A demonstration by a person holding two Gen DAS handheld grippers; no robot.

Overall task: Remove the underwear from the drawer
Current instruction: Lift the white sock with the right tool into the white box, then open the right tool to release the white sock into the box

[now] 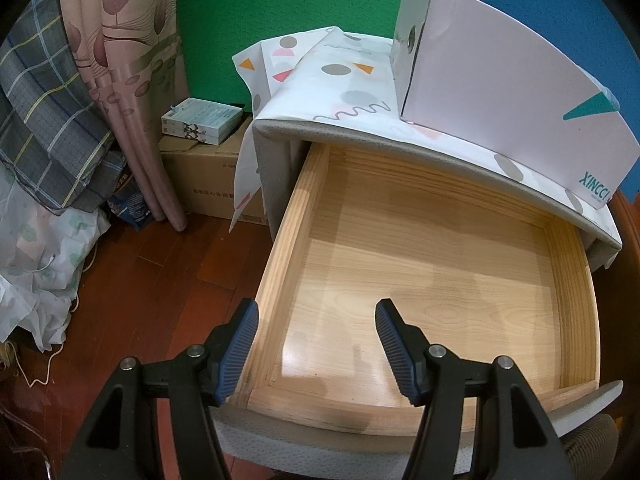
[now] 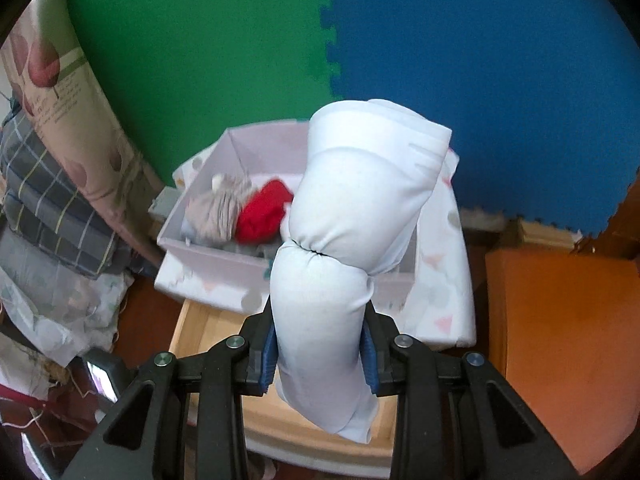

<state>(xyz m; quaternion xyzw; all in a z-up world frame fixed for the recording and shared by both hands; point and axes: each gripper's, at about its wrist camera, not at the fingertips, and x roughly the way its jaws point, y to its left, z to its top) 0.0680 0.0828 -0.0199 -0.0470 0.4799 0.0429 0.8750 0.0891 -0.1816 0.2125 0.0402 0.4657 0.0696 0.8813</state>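
The drawer (image 1: 420, 280) stands pulled out from under the cabinet's top (image 1: 360, 128), and a box (image 1: 500, 92) sits on that top toward its right edge. In the right wrist view the rolled underwear (image 2: 340, 248) is between the right tool's (image 2: 320, 364) jaws, above the drawer's front edge and before the box. The left tool (image 1: 316, 348) hangs over the drawer's front left corner.

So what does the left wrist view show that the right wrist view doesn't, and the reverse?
Only the left wrist view shows the left gripper, jaws apart with nothing between them, and the whole bare wooden floor of the drawer. Only the right wrist view shows the right gripper shut on the rolled white underwear, plus the red item and the grey striped item inside the white box. Both show the open drawer, the white box on the patterned cloth and the green and blue wall mats.
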